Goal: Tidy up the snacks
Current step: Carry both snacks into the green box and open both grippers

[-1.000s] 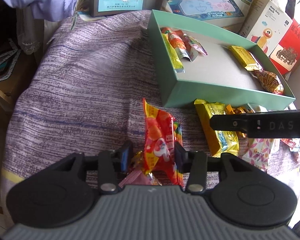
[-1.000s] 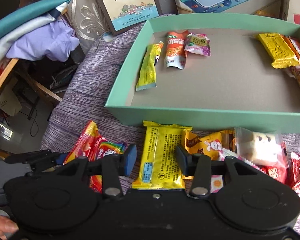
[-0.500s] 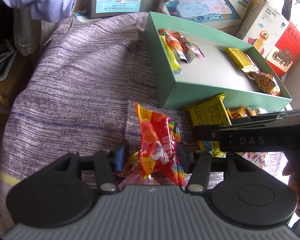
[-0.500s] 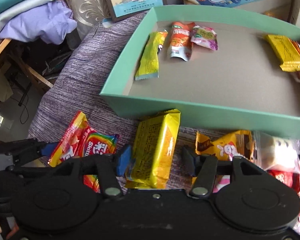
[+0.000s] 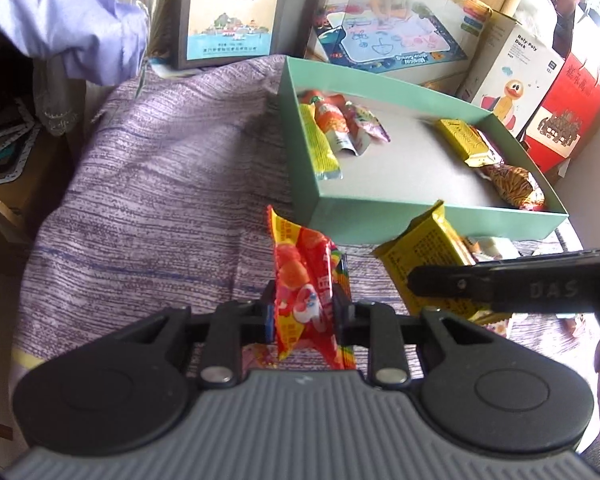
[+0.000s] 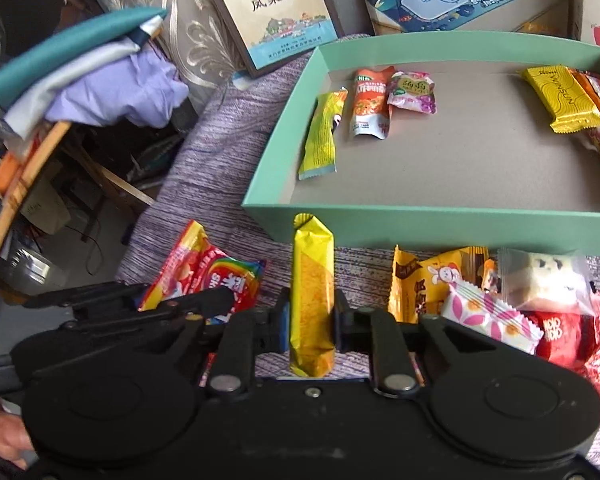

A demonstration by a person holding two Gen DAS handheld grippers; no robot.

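Both grippers have closed since a second ago, when their fingers stood spread around the packets. Now the left gripper (image 5: 303, 314) is clamped on the red snack packet (image 5: 302, 280), which stands on edge between its fingers and rises ahead of them, with the rainbow-striped packet (image 5: 342, 276) pressed against its right side. Whether that second packet is also pinched I cannot tell. Over on the other side, the right gripper (image 6: 312, 322) is clamped on the yellow snack bar (image 6: 313, 280), which has turned from lying flat to standing on its narrow edge, its crimped end pointing ahead toward the near wall of the green box (image 6: 440, 226).

Ahead of both grippers the green box sits on the purple striped cloth (image 5: 160, 184). Inside it, to the far left, lie a green-yellow stick packet (image 6: 322, 136), an orange sachet (image 6: 370, 104) and a small pink packet (image 6: 413, 91), side by side; to the far right lie a yellow wafer packet (image 6: 562, 98) and more snacks at the frame edge. Just right of the right gripper, in front of the box, loose snacks (image 6: 484, 296) are piled on the cloth. Beyond the box, boxes (image 5: 392, 38) lean against the back, among them one with a duck (image 5: 508, 76)
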